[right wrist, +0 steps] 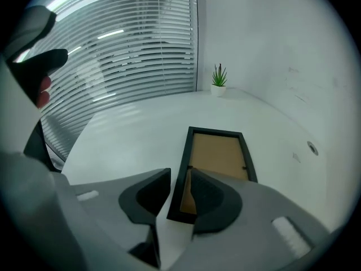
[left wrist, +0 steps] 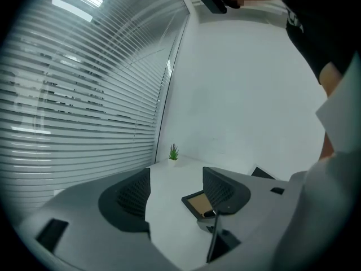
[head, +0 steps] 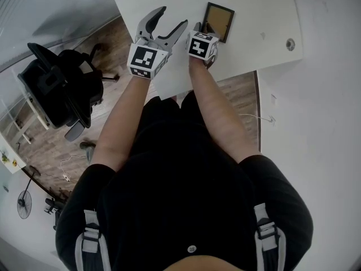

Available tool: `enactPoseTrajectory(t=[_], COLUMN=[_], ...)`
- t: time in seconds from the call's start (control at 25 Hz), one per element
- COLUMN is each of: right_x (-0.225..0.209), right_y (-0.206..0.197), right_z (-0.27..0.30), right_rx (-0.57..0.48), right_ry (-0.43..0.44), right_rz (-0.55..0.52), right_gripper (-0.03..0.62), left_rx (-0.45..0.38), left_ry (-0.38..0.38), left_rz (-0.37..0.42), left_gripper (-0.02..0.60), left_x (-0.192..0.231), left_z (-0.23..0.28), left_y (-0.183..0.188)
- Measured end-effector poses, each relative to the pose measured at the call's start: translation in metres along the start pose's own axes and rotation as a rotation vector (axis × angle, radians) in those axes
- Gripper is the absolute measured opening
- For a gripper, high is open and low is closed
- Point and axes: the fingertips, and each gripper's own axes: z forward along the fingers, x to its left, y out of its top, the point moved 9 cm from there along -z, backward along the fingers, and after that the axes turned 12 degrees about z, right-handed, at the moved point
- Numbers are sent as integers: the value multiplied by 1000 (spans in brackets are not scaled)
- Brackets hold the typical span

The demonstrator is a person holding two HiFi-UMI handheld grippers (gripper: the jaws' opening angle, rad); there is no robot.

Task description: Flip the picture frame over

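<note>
Table (head: 254, 16): white and smooth. It bears the frame near the person's edge, so a frame pushed rather than lifted would likely slide across it.
Picture frame (right wrist: 220, 151): lies flat, brown backing up, so the display face is judged to be down. It has a dark border. Its long axis runs away from the person, from the right gripper's jaws toward the far side of the table. In the head view it sits slightly askew to the table edge.
Left gripper (left wrist: 176, 193): jaws wide apart with nothing between them. It hovers over bare table just left of the frame. Risk: if it gives no support during the turn, the frame hangs from one corner.
Right gripper (right wrist: 180, 193): tilted down at the frame's near left corner, jaws narrowly apart and astride the left rail. One pad is outside the rail and one is over the backing. No firm pinch shows yet.
Left rail, near corner: the grip point. Risk: a hold so far off centre may let the frame pivot, slip out and drop. A pad pressing the backing could also flex the board instead of raising the rail.
Potted plant (right wrist: 219, 79): on the far corner, well apart from the frame.
</note>
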Motion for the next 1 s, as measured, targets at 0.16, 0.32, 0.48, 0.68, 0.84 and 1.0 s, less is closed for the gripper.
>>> enactPoseTrajectory(t=[0.16, 0.32, 0.48, 0.68, 0.84, 1.0], right_x=[2, 4, 2, -1, -2, -5], right_y=[-2, -3, -3, 8, 20, 32], right_z=[1, 1, -3, -18, -34, -46], right_rx=[-5, 1, 8, -20, -36, -42], right_ry=[-24, -2, 19, 50, 89, 143], right_rz=[-26, -17, 0, 13, 16, 27], right_gripper=[84, 51, 49, 49, 49, 49], left_rx=[5, 2, -5, -15, -20, -29], left_ry=[9, 15, 18, 24, 39, 57], left_rz=[-7, -10, -10, -5, 6, 19], left_gripper=[293, 291, 290, 288, 285, 285], left_x=[2, 3, 3, 1, -1, -2], left_z=[-4, -7, -12, -20, -28, -36], left_y=[-3, -2, 0, 6, 14, 25])
